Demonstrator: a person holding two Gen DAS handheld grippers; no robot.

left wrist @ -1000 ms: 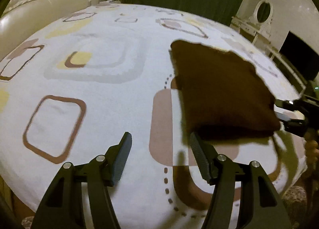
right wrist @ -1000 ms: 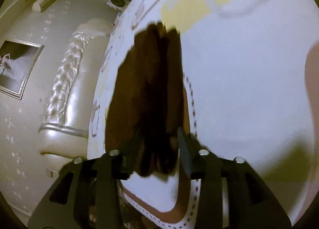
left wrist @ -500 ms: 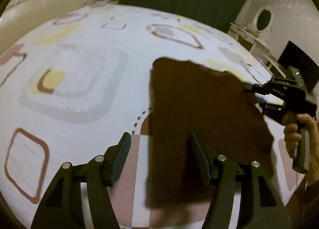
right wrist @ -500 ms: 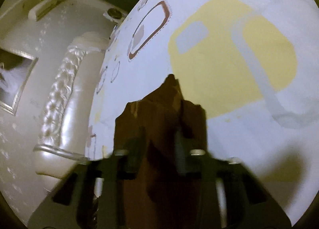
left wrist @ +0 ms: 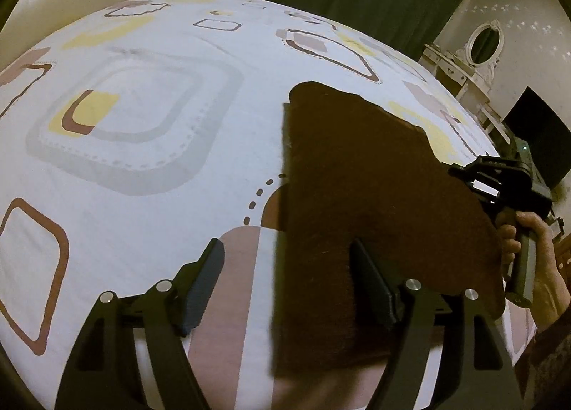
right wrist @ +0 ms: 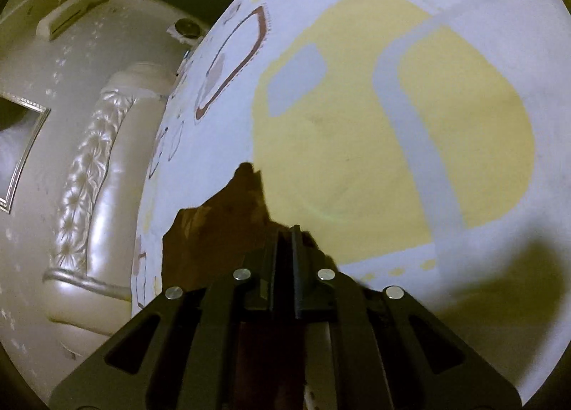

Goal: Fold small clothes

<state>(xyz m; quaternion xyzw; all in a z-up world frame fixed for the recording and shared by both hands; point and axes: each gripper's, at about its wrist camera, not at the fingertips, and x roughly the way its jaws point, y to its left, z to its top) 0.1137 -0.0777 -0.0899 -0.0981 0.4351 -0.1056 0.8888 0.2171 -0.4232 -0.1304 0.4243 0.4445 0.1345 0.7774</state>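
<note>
On patterned bedsheet point(left wrist: 150, 174), fuzzy brown cloth point(left wrist: 357, 196), right claw point(right wrist: 285, 231) clenched on edge, left claw point(left wrist: 285, 263) opening, cloth betw. jaws.

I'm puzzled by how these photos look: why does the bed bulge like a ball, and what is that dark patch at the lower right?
Left wrist view: the fisheye lens bows the patterned white bedsheet; dim yellowish light. Right wrist view: same bulge; the patch is a soft shadow beside the shut right claw pinching the dark brown cloth.
</note>
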